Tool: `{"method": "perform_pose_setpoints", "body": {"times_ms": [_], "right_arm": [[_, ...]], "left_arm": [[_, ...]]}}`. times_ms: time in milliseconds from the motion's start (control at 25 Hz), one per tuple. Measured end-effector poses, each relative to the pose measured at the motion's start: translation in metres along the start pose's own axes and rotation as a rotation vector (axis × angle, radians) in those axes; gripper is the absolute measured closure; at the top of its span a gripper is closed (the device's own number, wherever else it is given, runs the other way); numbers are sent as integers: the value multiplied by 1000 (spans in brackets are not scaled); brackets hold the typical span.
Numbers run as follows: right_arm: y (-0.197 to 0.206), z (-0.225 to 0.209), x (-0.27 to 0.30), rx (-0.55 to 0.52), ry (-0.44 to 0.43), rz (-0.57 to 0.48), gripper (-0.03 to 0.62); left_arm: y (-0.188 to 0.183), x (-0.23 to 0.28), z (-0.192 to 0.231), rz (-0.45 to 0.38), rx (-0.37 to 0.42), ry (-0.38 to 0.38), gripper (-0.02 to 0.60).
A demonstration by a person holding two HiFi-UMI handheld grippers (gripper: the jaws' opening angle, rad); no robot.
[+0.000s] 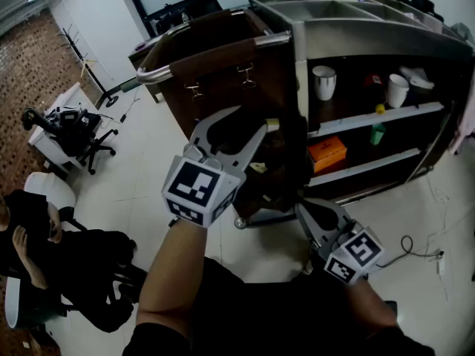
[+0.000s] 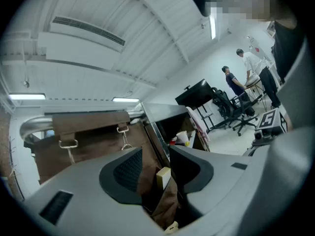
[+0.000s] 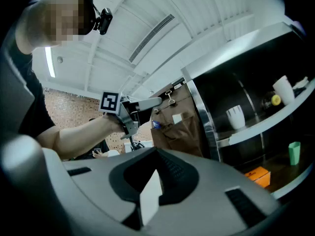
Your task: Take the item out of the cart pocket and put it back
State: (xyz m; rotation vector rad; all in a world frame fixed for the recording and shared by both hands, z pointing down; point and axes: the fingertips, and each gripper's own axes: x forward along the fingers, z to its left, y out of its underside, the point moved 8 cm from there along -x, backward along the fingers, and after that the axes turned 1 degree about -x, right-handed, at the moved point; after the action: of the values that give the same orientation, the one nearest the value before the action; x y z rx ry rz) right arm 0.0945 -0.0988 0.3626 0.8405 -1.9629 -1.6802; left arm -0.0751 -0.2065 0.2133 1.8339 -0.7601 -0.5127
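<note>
A brown fabric pocket organiser [image 2: 98, 141] hangs from the cart's steel handle [image 1: 215, 54]. A small cream box [image 2: 164, 177] stands in one of its pockets. My left gripper [image 1: 252, 119] is raised in front of that organiser. Its jaws are open, and in the left gripper view [image 2: 155, 154] they frame the cream box without touching it. Lower and to the right, my right gripper [image 1: 308, 210] points at the cart's base. In the right gripper view [image 3: 157, 151] its jaws are shut on a thin white card-like item [image 3: 150, 198].
The cart [image 1: 356, 28] has open shelves with two white cups [image 1: 323, 81], an orange box [image 1: 326, 153] and a green bottle [image 1: 378, 133]. A seated person [image 1: 44, 258] and an office chair [image 1: 82, 128] are at the left. A cable [image 1: 415, 247] lies on the floor.
</note>
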Motion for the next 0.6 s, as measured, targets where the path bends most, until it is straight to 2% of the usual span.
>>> {"method": "perform_pose_setpoints", "body": {"times_ms": [80,160,360,480,600], "right_arm": [[1,-1,-1,6,-1,3,574],[2,-2,-2,10,-2,5,574],[0,-10,-5,-3,18,-24,574],[0,-15,-7,0,33,-25,575],[1,-16,-5,1,33,-20,574]], "left_arm": [[10,22,1,127,34,46,377],[15,41,5,198,43,82,371],[14,57,12,233,-6,156,371],[20,58,3,259,6,216,371],[26,62,-2,274,43,213,371]]}}
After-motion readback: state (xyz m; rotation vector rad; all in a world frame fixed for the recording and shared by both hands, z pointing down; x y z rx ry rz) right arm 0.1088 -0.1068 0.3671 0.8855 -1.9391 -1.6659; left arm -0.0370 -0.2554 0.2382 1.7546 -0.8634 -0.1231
